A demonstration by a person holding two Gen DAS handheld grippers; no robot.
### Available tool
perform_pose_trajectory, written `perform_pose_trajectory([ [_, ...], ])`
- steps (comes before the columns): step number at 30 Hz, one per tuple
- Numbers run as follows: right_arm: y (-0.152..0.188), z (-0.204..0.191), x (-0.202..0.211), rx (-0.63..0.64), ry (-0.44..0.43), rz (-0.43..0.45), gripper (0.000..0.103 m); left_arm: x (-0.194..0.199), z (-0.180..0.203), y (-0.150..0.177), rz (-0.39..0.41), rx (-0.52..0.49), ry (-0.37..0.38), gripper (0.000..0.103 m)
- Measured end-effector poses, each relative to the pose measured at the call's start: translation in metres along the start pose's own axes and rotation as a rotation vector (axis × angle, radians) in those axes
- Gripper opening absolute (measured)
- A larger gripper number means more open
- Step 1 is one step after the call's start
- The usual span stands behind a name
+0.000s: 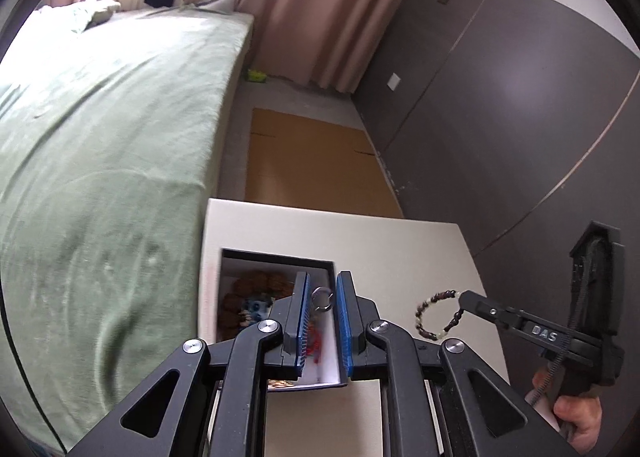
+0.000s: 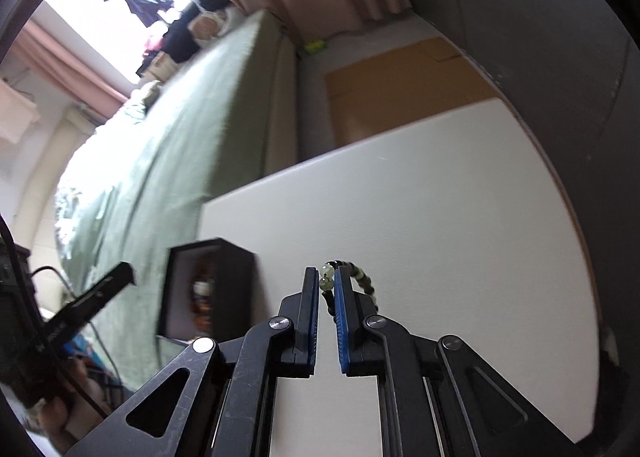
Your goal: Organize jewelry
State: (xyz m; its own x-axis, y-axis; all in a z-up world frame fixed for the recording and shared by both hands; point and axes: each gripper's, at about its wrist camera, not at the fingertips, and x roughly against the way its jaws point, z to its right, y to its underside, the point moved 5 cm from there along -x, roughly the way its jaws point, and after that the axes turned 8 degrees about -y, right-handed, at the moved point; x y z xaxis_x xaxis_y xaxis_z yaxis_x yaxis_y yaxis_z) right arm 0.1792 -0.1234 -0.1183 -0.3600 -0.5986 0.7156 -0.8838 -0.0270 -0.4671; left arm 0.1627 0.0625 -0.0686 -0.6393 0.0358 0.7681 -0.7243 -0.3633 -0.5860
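Only the left wrist view looks down into the black open-topped jewelry box (image 1: 276,269), at the left part of the white tabletop (image 1: 400,253) beside the green-covered bed (image 1: 100,117): inside lie brown beaded pieces, a blue item and something red, too blurred to count. The left tool (image 1: 323,299) hangs over the box with its blue-padded fingers a narrow gap apart; one small silver ring (image 1: 322,298) shows between their tips, but whether the pads touch it cannot be told. Further right in this view, one bracelet of dark and pale beads (image 1: 438,315) hangs as a full loop from the tip of the right tool (image 1: 466,299), above the tabletop and well right of the box.

The right wrist view shows the box (image 2: 208,289) only from its side, contents blurred. There the right tool (image 2: 328,283) is closed down on the bracelet (image 2: 362,283), pale green beads pinched between its pads, the remaining beads curving off to the right. Both tools point forward and tilt downward toward the tabletop (image 2: 440,217).
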Motion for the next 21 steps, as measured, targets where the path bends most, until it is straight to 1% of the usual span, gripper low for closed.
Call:
perform_pose_trajectory([
  [1,0.0,-0.004,-0.001,0.006,-0.015,0.006,0.01,0.001,-0.003,0.0,-0.001,0.002,0.002,0.033],
  [2,0.0,-0.01,-0.001,0.015,-0.031,0.013,0.009,0.003,-0.007,-0.001,0.001,0.012,-0.001,0.043],
  [3,0.001,-0.015,-0.003,0.021,-0.046,0.018,0.01,0.004,-0.01,-0.001,0.006,0.022,-0.006,0.062],
  [4,0.002,-0.023,-0.005,0.025,-0.068,0.023,0.01,0.007,-0.015,-0.002,0.018,0.035,-0.009,0.071],
  [7,0.001,-0.042,-0.013,0.033,-0.13,0.033,0.01,0.015,-0.023,-0.006,0.046,0.049,0.004,0.072],
  [10,0.001,-0.062,-0.022,0.049,-0.186,0.04,0.01,0.02,-0.034,-0.007,0.058,0.061,-0.009,0.072],
  [17,0.009,-0.104,-0.03,0.085,-0.316,0.045,0.01,0.021,-0.07,-0.008,0.048,0.122,-0.039,0.072],
  [19,0.011,-0.116,-0.035,0.083,-0.38,0.038,0.01,0.023,-0.077,-0.008,0.05,0.129,-0.05,0.072],
  [21,0.013,-0.125,-0.041,0.099,-0.394,0.03,0.01,0.023,-0.081,-0.007,0.049,0.129,-0.056,0.072],
])
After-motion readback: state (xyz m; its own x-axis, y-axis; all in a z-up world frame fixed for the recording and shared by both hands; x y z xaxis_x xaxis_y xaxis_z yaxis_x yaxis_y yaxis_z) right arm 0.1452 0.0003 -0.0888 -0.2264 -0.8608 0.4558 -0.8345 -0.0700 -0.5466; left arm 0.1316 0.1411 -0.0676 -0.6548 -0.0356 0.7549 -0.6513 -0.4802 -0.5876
